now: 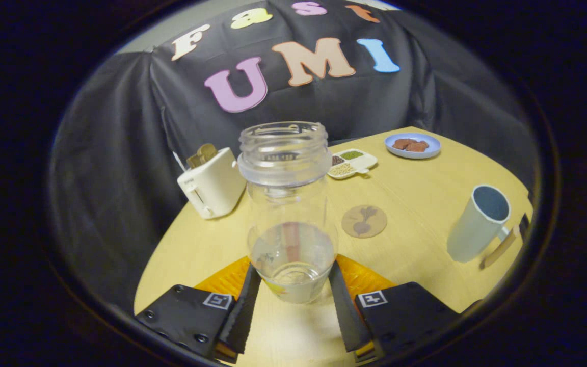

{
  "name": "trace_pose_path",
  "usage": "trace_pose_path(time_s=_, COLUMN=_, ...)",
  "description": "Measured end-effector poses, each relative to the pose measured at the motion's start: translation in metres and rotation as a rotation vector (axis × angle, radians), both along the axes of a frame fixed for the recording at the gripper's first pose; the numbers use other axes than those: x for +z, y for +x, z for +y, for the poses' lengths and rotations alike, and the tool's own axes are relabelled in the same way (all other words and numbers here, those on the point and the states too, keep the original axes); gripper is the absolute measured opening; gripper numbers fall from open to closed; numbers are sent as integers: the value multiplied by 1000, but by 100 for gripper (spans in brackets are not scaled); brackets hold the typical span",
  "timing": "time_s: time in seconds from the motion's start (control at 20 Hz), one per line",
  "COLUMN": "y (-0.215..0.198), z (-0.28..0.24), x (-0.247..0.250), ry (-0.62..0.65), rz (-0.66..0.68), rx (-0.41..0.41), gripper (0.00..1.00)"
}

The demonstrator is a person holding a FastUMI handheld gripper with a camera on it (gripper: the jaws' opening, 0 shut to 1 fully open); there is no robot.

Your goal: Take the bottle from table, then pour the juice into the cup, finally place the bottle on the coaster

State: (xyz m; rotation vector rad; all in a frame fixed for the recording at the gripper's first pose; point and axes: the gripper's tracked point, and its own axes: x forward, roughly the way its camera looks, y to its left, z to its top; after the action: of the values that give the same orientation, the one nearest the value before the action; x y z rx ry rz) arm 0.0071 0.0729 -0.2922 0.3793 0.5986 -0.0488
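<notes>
The gripper [293,285] clamps the bottle [288,214] low on its body, at 12 o'clock between both fingers. Clear, smooth, nearly empty: likely light but slippery. Beyond it on the worktop [416,204], coaster [364,221] at 1 o'clock, cup [477,224] at 2

Dim, warm indoor light from above; tabletop [416,204] evenly lit, cloth backdrop nearly black. Soft short shadows beside toaster [213,184] and cup [477,223]. Faint highlights on clear bottle [288,204] rim and base, no harsh glare. Strong fisheye bend: table edge curves, rim darkens and smears. Gripper [292,300] fingers close up, slightly soft, pressing the bottle's sides. Centre reasonably sharp.
</notes>
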Motion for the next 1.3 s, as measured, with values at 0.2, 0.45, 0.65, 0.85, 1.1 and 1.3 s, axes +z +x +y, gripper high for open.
trace_pose_path(time_s=0.2, y=12, z=-14, x=23, ry=161, rz=-54, rx=-114, gripper=74)
trace_pose_path(time_s=0.45, y=27, z=-39, x=52, ry=379, rz=-132, rx=-263, gripper=74)
trace_pose_path(time_s=0.65, y=35, z=-62, x=70, ry=517, rz=-199, rx=-369, gripper=74)
trace_pose_path(time_s=0.85, y=40, z=-76, x=73, ry=637, rz=-214, rx=-434, gripper=74)
trace_pose_path(time_s=1.1, y=45, z=-89, x=77, ry=770, rz=-236, rx=-490, gripper=74)
trace_pose_path(time_s=1.3, y=52, z=-110, x=87, ry=853, rz=-285, rx=-549, gripper=74)
